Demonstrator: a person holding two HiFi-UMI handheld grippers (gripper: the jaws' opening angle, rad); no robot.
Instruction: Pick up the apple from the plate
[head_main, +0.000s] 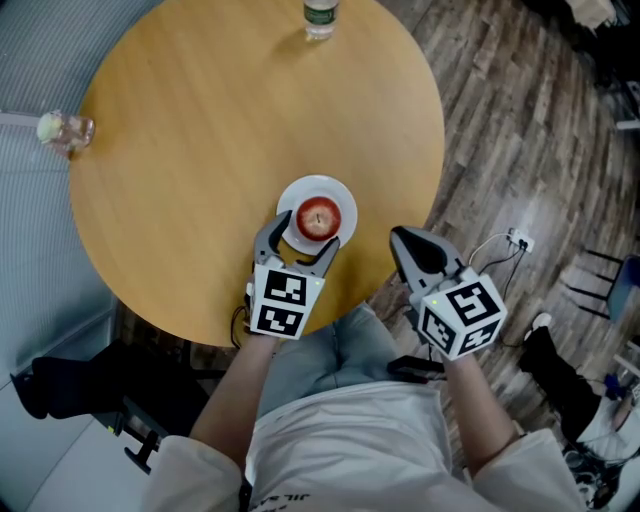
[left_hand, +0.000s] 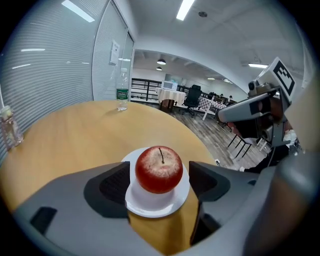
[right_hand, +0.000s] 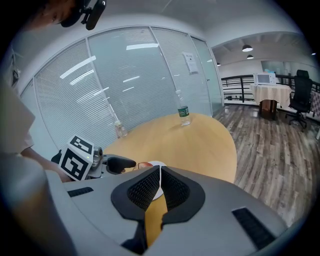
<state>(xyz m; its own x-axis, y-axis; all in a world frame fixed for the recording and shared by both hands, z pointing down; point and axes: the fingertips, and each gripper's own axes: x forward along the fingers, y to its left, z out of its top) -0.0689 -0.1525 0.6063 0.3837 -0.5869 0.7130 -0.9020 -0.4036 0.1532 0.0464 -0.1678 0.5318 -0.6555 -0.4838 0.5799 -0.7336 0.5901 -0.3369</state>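
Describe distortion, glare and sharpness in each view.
Head view: even light, sharp, little bending of the round wooden table. Left gripper view: fisheye, dark corners, pale sheen on the red apple, bright ceiling strip lights. Right gripper view: fisheye too, window blinds bowed.

The left gripper (head_main: 303, 238) tilts down with fingers (left_hand: 112, 187) spread wide; the right gripper (head_main: 402, 240) is closed.

Bottle (head_main: 319, 18) approx. half off-frame

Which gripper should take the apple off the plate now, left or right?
Left. The left gripper has its jaws apart on either side of the apple on the plate. The right gripper is shut and off to the side.
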